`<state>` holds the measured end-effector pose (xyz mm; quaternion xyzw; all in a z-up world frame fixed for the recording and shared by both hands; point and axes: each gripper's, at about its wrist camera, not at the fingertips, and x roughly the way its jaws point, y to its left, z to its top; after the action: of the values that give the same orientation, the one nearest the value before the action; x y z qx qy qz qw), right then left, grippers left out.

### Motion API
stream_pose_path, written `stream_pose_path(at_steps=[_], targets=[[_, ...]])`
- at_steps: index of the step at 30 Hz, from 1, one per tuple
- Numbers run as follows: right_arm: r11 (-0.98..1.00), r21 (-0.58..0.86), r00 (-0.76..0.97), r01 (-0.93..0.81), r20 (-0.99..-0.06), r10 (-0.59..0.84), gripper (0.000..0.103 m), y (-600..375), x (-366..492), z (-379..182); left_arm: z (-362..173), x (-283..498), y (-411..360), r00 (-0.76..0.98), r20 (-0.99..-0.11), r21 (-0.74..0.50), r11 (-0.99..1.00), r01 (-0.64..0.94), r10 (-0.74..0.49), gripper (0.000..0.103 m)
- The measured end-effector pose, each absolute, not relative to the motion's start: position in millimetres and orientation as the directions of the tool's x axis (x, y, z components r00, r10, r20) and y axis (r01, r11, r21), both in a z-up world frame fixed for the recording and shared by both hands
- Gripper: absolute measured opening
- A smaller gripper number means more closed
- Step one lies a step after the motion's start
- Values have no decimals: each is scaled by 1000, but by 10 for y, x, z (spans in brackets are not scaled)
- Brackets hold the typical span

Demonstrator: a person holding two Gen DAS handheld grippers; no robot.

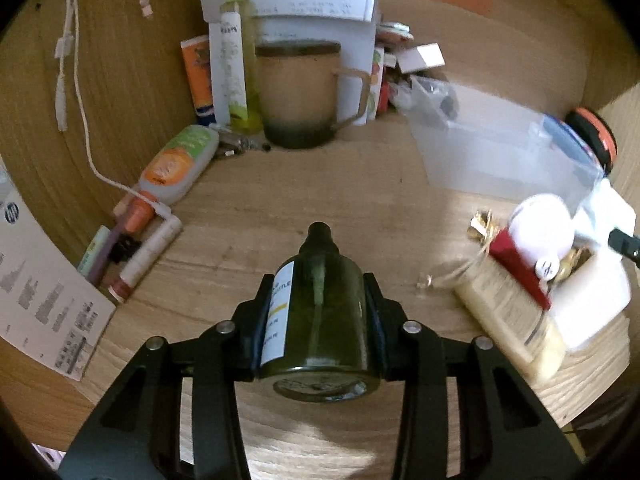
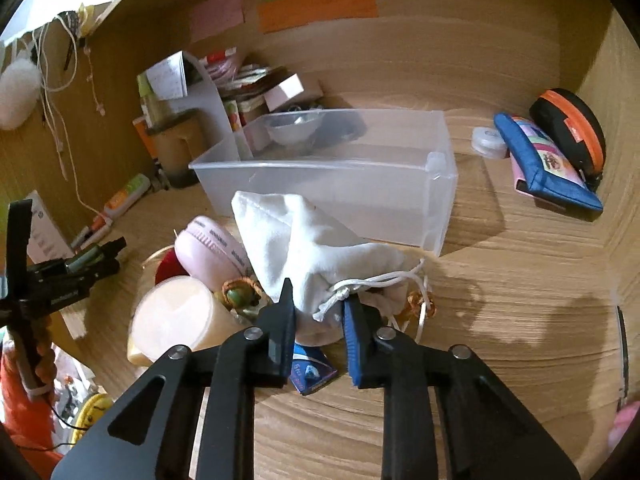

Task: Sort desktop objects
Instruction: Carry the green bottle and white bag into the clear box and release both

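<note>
Two grippers are in my hands, both over the light wooden desktop [image 1: 248, 200]. My left gripper [image 1: 318, 288] is clamped on a dark green glass bottle with a black pump top and a white label [image 1: 320, 308]; its black fingers [image 1: 264, 304] press on both sides of the body, the base faces the camera and the pump top points away from me. The bottle is lifted clear of the wood.

My right gripper [image 2: 318, 298] is closed on the gathered neck of a white cloth drawstring pouch [image 2: 304, 248]. One finger is black, the other carries a blue pad [image 2: 354, 328], and the knotted white cord lies between them. The pouch rests on the desktop, just in front of a clear rectangular plastic box [image 2: 360, 168], whose near wall it touches or nearly touches; I cannot tell which.

Beside the pouch, on its left in the right wrist view, lie a pale pink round case [image 2: 208, 248] and a cream-coloured plastic jar on its side [image 2: 176, 316]. A small blue packet [image 2: 312, 372] lies under my right gripper.

At the back left of the desk stands a beige ceramic mug with a dark base [image 1: 300, 96], with upright tubes just beside it. At the far right, a blue zip pouch [image 2: 548, 164] leans against a black round case with an orange zip [image 2: 568, 128], well apart from the plastic box.
</note>
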<state>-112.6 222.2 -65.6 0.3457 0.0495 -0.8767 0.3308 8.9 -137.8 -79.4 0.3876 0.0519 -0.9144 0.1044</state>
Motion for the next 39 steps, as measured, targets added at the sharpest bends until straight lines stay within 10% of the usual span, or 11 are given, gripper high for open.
stream_pose_path(at_steps=[39], targets=[[-793, 120, -653, 597, -502, -568, 18, 2552, -1619, 279, 414, -856, -885, -791, -609, -32, -999, -44, 55, 41]])
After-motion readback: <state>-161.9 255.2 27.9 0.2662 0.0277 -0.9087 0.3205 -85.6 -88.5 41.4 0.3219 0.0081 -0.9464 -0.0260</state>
